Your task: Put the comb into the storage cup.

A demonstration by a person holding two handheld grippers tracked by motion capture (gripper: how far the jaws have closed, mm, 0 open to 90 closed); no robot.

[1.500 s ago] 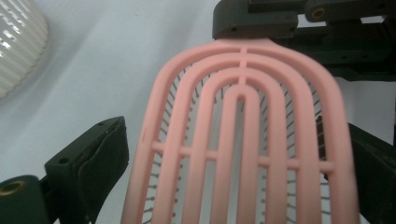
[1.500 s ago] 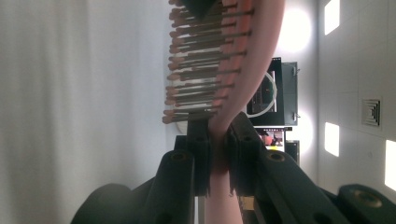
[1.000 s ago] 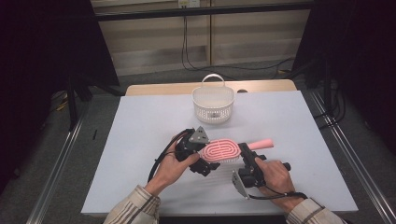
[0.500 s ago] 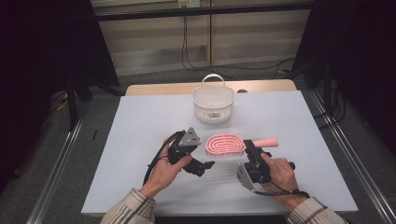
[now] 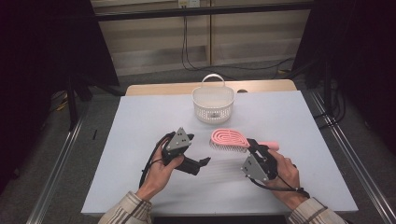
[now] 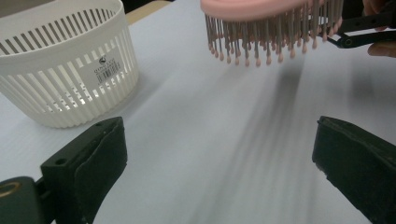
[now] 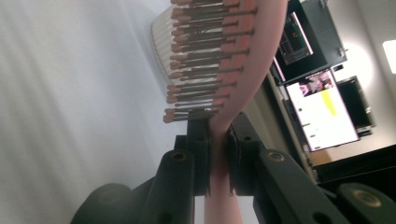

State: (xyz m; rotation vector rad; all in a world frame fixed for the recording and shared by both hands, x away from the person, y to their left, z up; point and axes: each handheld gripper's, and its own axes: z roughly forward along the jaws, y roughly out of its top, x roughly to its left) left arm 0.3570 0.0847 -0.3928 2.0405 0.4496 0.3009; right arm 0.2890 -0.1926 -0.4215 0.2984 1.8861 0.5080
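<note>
Holding a pink brush (image 5: pixel 229 140) by its handle, the right gripper (image 5: pixel 256 150) is clamped on it, lifting it clear of the table (image 5: pixel 140 112), bristles down. The brush's long axis runs left to right; its head points toward the left gripper (image 5: pixel 201 162), whose jaws stand wide and empty (just beside the head). The basket (image 5: pixel 213 103) sits close behind, likely the destination; the right hand is nearer.
</note>
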